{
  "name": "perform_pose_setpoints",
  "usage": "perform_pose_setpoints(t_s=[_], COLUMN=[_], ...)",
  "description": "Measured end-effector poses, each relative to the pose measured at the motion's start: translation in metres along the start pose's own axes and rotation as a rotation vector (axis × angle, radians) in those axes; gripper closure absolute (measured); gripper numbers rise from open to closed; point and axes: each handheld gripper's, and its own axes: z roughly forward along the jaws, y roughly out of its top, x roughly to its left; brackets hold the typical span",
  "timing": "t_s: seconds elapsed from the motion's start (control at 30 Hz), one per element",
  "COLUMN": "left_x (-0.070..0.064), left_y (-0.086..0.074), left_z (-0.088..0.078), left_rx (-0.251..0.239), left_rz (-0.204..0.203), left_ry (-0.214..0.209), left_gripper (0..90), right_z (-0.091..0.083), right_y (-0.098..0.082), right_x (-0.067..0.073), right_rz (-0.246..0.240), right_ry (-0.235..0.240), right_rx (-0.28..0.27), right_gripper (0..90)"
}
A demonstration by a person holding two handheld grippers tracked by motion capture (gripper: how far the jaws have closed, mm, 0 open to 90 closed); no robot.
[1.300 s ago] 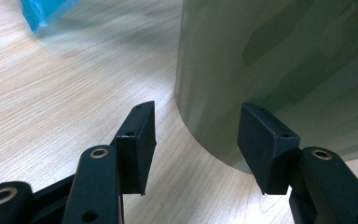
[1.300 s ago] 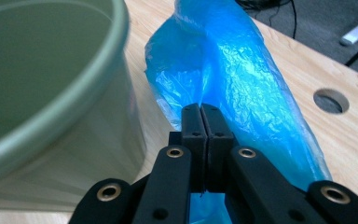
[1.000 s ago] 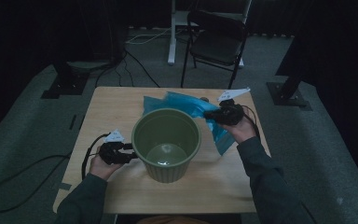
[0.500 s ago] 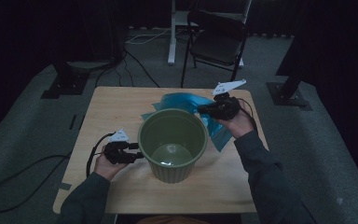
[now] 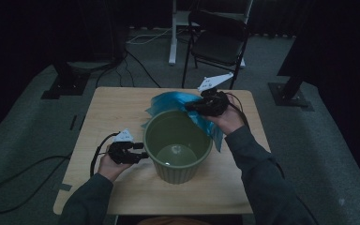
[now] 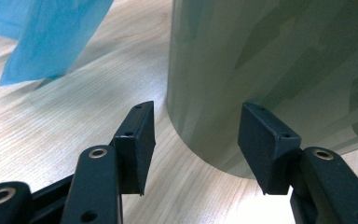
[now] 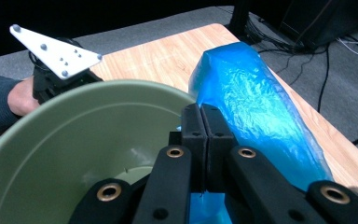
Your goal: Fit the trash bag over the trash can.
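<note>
Blue plastic bag found pinched in the pressed-together right gripper, lifted off the tabletop since a second earlier and brought over the far rim of the green bin. Judged a step towards lining the bin; mouth of bag not yet opened over the rim. Bin noted shifted slightly towards table centre. Left gripper seen spread, set against the bin's near wall, not clamped. Wooden table otherwise bare. Folding chair and floor cables noted beyond, well apart; no obstruction observed.
</note>
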Motion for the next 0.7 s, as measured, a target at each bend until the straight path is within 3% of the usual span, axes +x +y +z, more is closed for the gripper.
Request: perform_pose_setpoints(t_s=[0.7], left_x=[-0.001], left_y=[-0.001], left_z=[-0.001], left_rx=[-0.001], left_rz=[0.009], left_ry=[0.011], left_gripper=[46.2], right_z=[0.027], right_y=[0.051], right_x=[0.032], right_rz=[-0.057], right_ry=[0.141], right_rx=[-0.066], right_gripper=[89.6])
